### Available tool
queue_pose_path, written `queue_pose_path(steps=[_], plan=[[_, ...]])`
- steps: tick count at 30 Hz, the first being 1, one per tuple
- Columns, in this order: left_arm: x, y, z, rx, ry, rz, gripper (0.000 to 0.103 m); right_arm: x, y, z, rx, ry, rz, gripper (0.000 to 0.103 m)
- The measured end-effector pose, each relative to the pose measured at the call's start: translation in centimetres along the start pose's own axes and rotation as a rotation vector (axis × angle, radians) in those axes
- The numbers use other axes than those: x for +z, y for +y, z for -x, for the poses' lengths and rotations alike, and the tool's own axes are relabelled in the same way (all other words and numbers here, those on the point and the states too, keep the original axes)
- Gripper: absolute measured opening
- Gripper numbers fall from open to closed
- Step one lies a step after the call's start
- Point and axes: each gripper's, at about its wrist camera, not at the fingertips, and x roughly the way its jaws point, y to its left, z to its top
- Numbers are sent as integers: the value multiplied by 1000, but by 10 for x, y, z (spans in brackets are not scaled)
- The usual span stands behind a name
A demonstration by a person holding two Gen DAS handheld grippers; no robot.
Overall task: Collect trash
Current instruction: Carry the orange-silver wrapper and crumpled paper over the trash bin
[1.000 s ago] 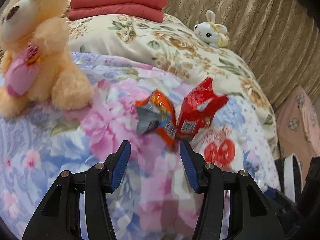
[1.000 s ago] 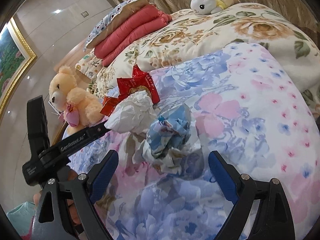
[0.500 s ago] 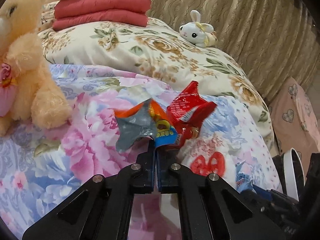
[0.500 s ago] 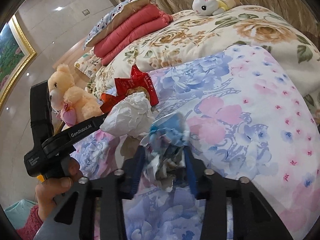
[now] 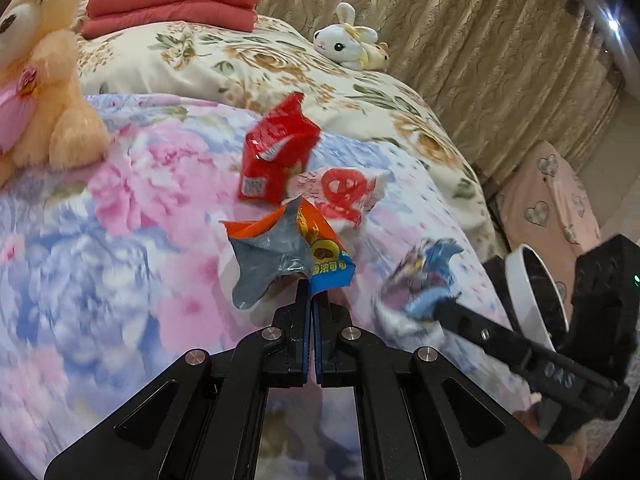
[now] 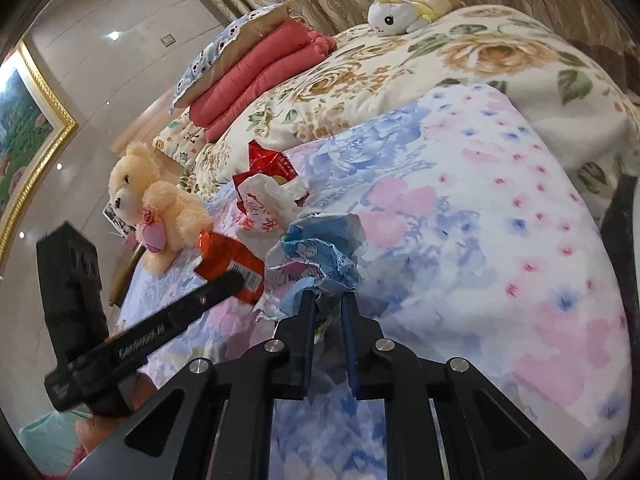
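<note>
Left gripper [image 5: 311, 298]: jaws pressed together, pinching the lower edge of the orange snack wrapper [image 5: 288, 248], silver lining showing, wrapper raised a little above the flowered quilt [image 5: 120, 240].

Right gripper [image 6: 328, 300]: jaws closing, pads already pressing a crumpled blue-and-white wrapper [image 6: 320, 252] between them. The wrapper bulges out above the fingertips.

The two grippers sit close, side by side. In the right wrist view the left tool's black finger crosses in from the lower left with the orange wrapper at its tip, just beside the blue one. Part of the hand under that tool shows at the bottom left edge.

Farther off on the quilt: a red snack bag [image 5: 276, 156], standing half upright, and touching it on the right a white plastic bag with red print [image 5: 340, 192]. Both lie just beyond the held orange wrapper, not in the grip of either tool.

Surroundings: a cream teddy bear [image 5: 44, 80] with a pink heart, far left on the quilt. A beige flowered duvet [image 5: 260, 64] beyond, a white rabbit plush [image 5: 348, 46] on it. Folded red blankets [image 5: 172, 4] stacked at the far end. Tan curtain [image 5: 480, 40] behind. White ring-shaped rim [image 5: 536, 280] at right, partly hidden by the right tool; cannot tell what it is
</note>
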Motion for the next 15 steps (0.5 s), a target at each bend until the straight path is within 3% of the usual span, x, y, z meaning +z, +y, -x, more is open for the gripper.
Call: queue_pose_path(steps=[2, 4, 5, 6, 13, 15], plan=[[-7, -1, 7, -4, -1, 15, 1, 0, -1, 5, -7, -8, -2, 21], [-16, -1, 15, 2, -3, 29, 1, 1, -5, 5, 6, 7, -40, 59], [-19, -1, 18, 4, -4, 35, 1, 1, -6, 4, 17, 4, -55, 88], [-22, 0, 21, 5, -6, 43, 1, 2, -5, 4, 13, -10, -55, 94], [-44, 8, 42, 17, 0, 85, 1, 7, 18, -26, -120, 15, 101, 94], [-48, 8, 47, 18, -2, 88, 1, 7, 23, -33, -151, 13, 136, 82]])
